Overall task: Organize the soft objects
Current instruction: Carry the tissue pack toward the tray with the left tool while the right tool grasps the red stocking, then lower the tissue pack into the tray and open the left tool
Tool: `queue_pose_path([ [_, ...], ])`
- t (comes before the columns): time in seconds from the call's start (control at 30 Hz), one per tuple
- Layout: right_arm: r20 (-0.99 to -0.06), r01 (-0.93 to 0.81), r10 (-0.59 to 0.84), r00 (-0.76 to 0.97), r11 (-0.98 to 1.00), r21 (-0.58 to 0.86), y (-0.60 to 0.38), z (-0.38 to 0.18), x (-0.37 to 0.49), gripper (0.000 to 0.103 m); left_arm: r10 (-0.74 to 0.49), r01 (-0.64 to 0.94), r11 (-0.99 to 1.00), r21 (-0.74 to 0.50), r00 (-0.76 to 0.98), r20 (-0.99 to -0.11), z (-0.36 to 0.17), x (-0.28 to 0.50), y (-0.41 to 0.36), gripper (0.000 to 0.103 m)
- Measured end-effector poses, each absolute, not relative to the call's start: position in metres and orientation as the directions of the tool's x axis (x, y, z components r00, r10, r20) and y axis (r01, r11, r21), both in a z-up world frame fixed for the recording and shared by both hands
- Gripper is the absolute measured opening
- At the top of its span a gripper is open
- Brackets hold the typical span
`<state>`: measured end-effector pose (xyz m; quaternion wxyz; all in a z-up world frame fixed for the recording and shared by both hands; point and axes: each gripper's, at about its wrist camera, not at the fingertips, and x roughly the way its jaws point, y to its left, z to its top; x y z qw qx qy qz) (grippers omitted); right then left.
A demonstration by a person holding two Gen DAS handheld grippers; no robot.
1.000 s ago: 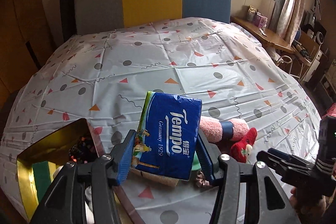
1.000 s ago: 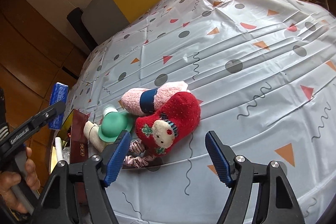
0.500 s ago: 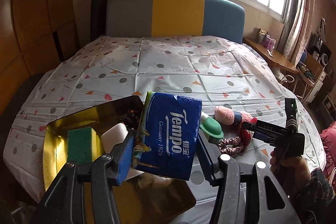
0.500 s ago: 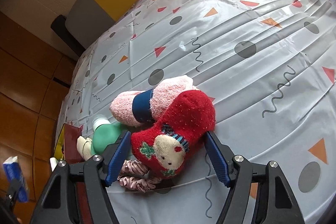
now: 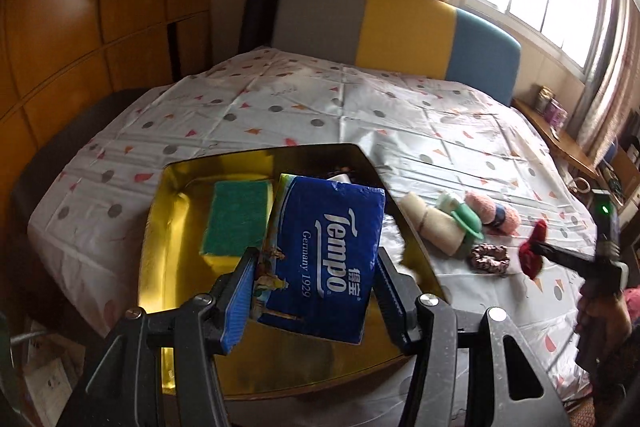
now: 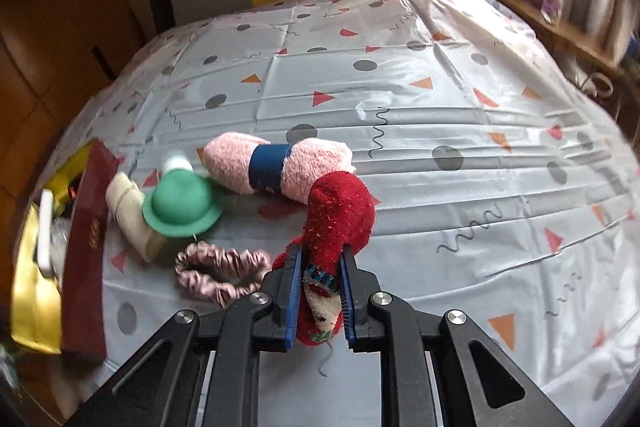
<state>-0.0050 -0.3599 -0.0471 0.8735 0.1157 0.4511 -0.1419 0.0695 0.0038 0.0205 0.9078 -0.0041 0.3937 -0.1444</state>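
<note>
A: Start big — where does everything sit relative to the gold tray (image 5: pixel 160 223)?

B: The tray rests on the bed (image 6: pixel 400 99). The left gripper (image 5: pixel 316 291) hangs above it, jaws clenched on the blue tissue pack (image 5: pixel 328 255), beside the green sponge (image 5: pixel 238 219) already inside.

A: And the right gripper (image 6: pixel 320 291)?

B: Well away from the tray, jaws closing on the red sock (image 6: pixel 336 223) — fabric bunched between the pads. The pink towel roll (image 6: pixel 276 163), green hat (image 6: pixel 182 207) and pink scrunchie (image 6: pixel 216 267) lie between sock and tray.

A: How to do this well?

B: I'd lower the pack flat into the bare tray floor before letting go, and lift the sock clear so it doesn't drag the scrunchie.
</note>
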Motion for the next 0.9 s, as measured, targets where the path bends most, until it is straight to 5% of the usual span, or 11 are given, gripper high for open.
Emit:
queue_pose_path([
  [0.3, -0.847, 0.157, -0.193, 0.496, 0.979, -0.131, -0.303, -0.063, -0.033, 0.018, -0.148, 0.158, 0.986, -0.050, 0.701, -0.697, 0.010, 0.050, 0.038, 0.056],
  [0.9, -0.829, 0.180, -0.147, 0.540, 0.982, -0.057, -0.314, -0.074, -0.011, 0.027, -0.087, 0.093, 0.995, -0.032, 0.686, -0.723, -0.005, 0.043, 0.058, 0.056],
])
